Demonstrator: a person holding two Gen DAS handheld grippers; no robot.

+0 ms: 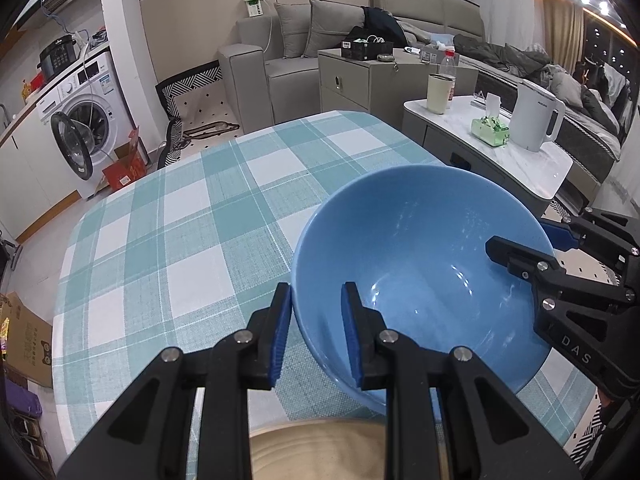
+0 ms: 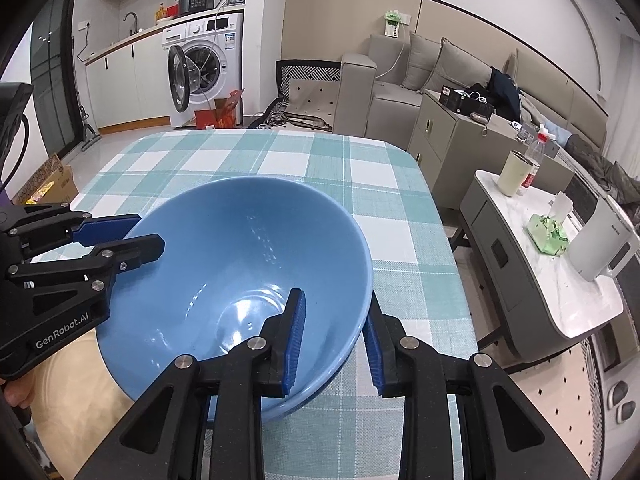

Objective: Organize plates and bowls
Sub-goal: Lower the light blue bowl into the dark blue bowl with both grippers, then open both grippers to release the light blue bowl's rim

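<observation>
A blue bowl hangs tilted over the checked tablecloth, gripped at opposite sides of its rim. My left gripper is shut on the rim, one pad inside the bowl and one outside. On the far side my right gripper is shut on the rim the same way. A beige plate lies on the cloth near the table's front edge, partly hidden under the bowl and the grippers.
Right of the table stands a low marble-topped table with a white kettle, a green tissue pack, a cup and a bottle. A washing machine with its door open, a sofa and cardboard boxes stand beyond.
</observation>
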